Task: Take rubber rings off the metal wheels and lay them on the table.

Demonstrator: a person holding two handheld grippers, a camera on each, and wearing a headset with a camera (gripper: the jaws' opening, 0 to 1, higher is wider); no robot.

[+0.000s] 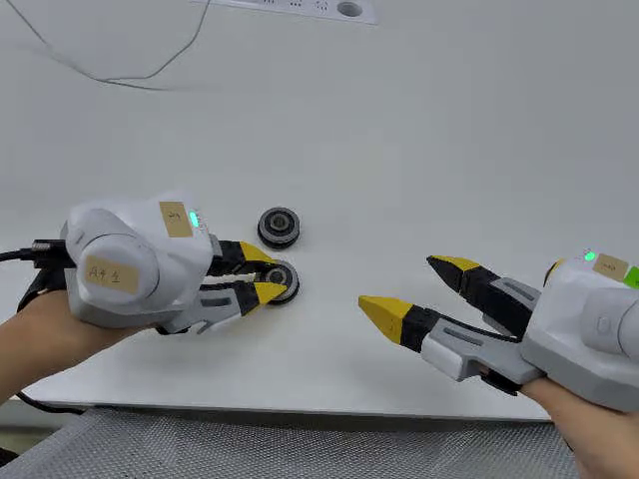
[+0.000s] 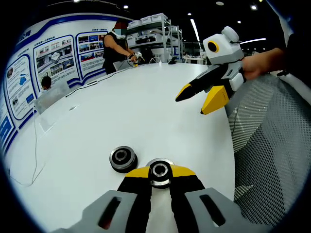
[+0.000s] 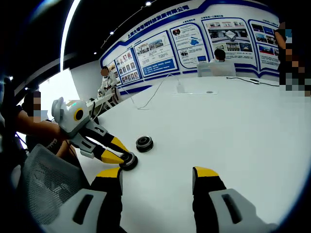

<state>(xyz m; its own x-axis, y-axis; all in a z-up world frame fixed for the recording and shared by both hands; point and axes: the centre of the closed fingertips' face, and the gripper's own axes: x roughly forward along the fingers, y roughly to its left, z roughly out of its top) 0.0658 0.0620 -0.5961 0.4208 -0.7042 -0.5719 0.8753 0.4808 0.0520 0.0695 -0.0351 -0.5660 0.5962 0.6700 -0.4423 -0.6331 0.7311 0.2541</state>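
Left tongs (image 1: 272, 273) pinched shut on near metal wheel (image 1: 284, 281) on worktop (image 1: 429, 150), second wheel (image 1: 279, 226) at its 12 o'clock; right tongs (image 1: 397, 282) wide open, empty, at 3 o'clock; rubber ring (image 1: 294, 283) likely stretchy, grippy over heavy rigid metal, so hook its outer edge.

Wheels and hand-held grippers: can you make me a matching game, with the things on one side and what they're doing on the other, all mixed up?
Things
1. left hand-held gripper
2. right hand-held gripper
3. far wheel
4. near wheel

States
A. lies free on the table
B. open, holding nothing
C. clamped between two jaws
D. shut on a wheel

Pairs: 1-D, 2-B, 3-A, 4-C
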